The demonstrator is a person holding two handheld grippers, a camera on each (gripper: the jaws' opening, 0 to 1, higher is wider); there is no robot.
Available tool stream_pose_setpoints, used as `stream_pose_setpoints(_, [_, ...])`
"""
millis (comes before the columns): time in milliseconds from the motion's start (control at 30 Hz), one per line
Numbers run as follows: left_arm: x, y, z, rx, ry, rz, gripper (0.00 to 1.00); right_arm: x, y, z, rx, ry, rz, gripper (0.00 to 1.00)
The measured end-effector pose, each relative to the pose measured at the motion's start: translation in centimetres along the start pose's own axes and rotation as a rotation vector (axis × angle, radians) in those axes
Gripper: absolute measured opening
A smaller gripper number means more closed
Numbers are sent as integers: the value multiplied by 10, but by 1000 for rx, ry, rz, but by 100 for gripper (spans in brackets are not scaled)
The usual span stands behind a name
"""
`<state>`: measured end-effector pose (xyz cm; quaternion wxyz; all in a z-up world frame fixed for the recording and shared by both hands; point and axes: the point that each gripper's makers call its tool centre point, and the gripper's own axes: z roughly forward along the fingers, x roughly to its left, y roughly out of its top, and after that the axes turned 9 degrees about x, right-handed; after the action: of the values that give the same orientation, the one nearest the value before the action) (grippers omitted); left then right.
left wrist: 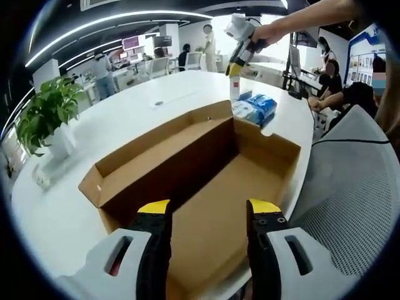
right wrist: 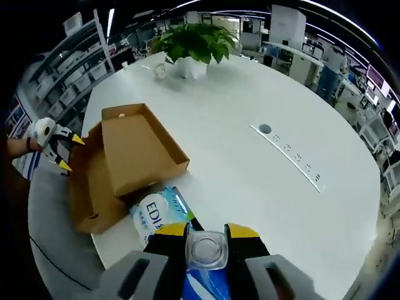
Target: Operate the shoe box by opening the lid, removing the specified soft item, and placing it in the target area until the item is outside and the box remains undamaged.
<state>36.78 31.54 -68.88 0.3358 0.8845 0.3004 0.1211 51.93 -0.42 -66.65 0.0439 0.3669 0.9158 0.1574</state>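
In the left gripper view my left gripper (left wrist: 209, 209) hangs spread over the open shoe box (left wrist: 206, 169) on a white table (left wrist: 131, 112); office desks lie beyond.

In the right gripper view my right gripper (right wrist: 207, 232) pinches a clear bottle (right wrist: 206, 249) above the blue tissue pack (right wrist: 156, 212), just beside the box; a potted plant (right wrist: 190, 47) stands far ahead.

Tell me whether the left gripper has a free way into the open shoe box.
Probably yes. The left gripper hangs open right over the shoe box, whose lid is folded back, with nothing between its jaws and the bare cardboard floor.

right gripper (right wrist: 207, 240) grips bottle (right wrist: 207, 250) (clear)
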Motion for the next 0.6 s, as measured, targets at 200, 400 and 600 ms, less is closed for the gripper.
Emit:
stream_pose_setpoints(200, [-2, -3, 0, 18, -8, 13, 48, 0, -1, 17, 39, -9, -77, 18])
stream_pose_setpoints(400, [-2, -9, -1, 37, -9, 9, 48, -1, -3, 29, 59, -4, -128, 18])
stream_pose_setpoints(600, [-3, -15, 0, 60, -4, 14, 48, -3, -7, 38, 87, -2, -187, 18])
